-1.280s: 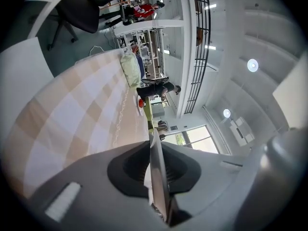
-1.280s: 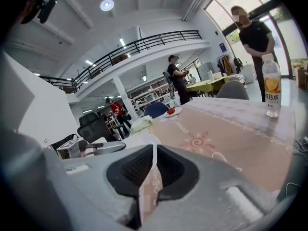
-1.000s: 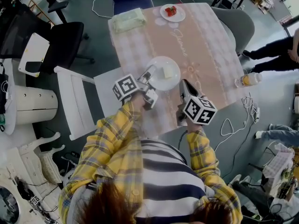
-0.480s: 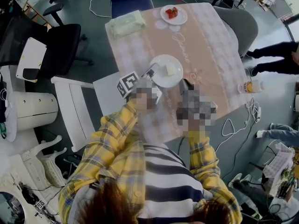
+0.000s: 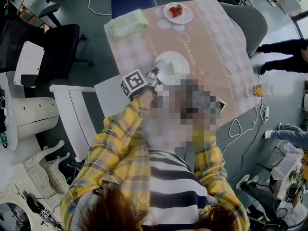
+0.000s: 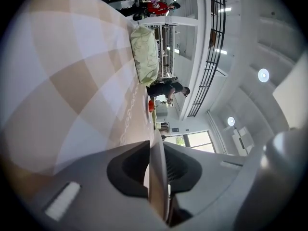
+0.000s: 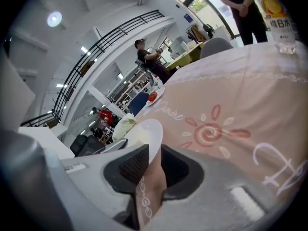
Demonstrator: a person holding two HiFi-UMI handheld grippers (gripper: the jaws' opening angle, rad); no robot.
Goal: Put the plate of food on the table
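A white plate [image 5: 169, 60] with a pale cube of food [image 5: 177, 67] lies on the pink tablecloth of the table [image 5: 216, 47], near its front left side. My left gripper [image 5: 155, 74] reaches in from the left and holds the plate's near rim. In the left gripper view the rim [image 6: 157, 167] stands edge-on between the pads of the left gripper [image 6: 156, 177], which still touch it while the jaws are opening. My right gripper [image 7: 151, 177] hovers low over the cloth just right of the plate [image 7: 144, 134]. A strip of cloth fills its narrow jaw gap.
A small plate of strawberries [image 5: 177, 12] and a pale green bundle [image 5: 127, 24] sit at the table's far end. A bottle [image 5: 257, 89] stands off the right edge. A white chair [image 5: 77, 114], a black chair [image 5: 57, 52] and a grey chair [image 5: 250, 23] surround the table. People stand at the right.
The plate and my left gripper have moved a little farther in over the table. The right gripper has followed on the plate's right side.
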